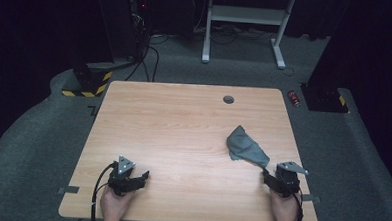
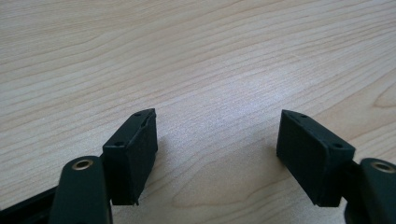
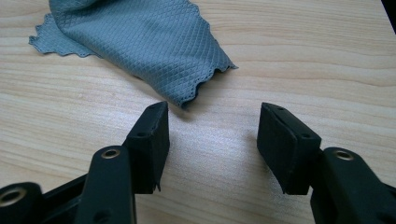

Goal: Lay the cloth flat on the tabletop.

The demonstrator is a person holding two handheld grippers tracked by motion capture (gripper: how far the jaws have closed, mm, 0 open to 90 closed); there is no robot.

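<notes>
- One grey cloth (image 1: 246,147) lies crumpled on the right half of the wooden table (image 1: 182,140).
- Its long side runs slanted, from the far left down to the near right.
- Its thin near corner (image 3: 196,91) points at the right gripper (image 1: 267,175) and lies just in front of that gripper's jaws, not touching them.
- The right gripper (image 3: 212,140) sits at the near right of the table, jaws wide apart with nothing between them.
- The left gripper (image 1: 143,177) sits at the near left, well apart from the cloth.
- Its jaws are also spread, over bare wood (image 2: 217,140).
- There are two grippers, and one hand holds each.
</notes>
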